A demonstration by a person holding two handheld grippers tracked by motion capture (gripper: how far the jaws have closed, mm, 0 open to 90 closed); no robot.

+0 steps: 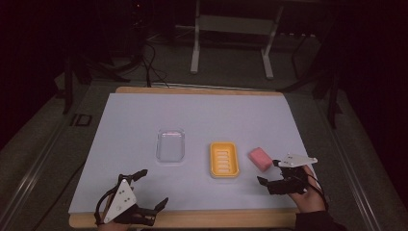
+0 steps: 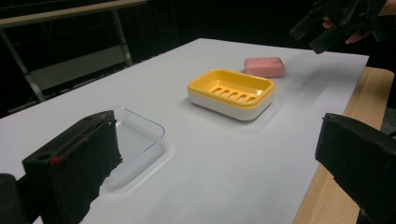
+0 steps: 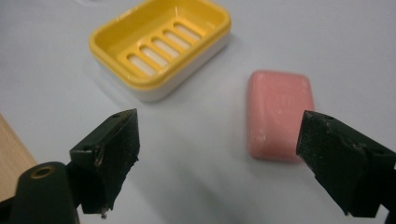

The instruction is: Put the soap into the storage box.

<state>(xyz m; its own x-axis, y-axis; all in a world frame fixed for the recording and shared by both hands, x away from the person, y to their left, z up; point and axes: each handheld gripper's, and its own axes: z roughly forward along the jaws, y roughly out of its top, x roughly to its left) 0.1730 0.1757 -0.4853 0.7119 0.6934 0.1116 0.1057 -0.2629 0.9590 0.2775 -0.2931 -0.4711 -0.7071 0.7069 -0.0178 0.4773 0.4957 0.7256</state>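
A pink bar of soap lies on the white sheet, right of a yellow soap dish with a slotted insert. My right gripper hovers open just in front of the soap, its jaws wide apart and holding nothing. My left gripper rests open near the table's front left edge, away from both. The other hand's gripper appears at the top right of the left gripper view.
A clear plastic lid or tray sits left of the yellow dish. The white sheet covers a wooden table. Beyond the table stand a metal frame and floor cables.
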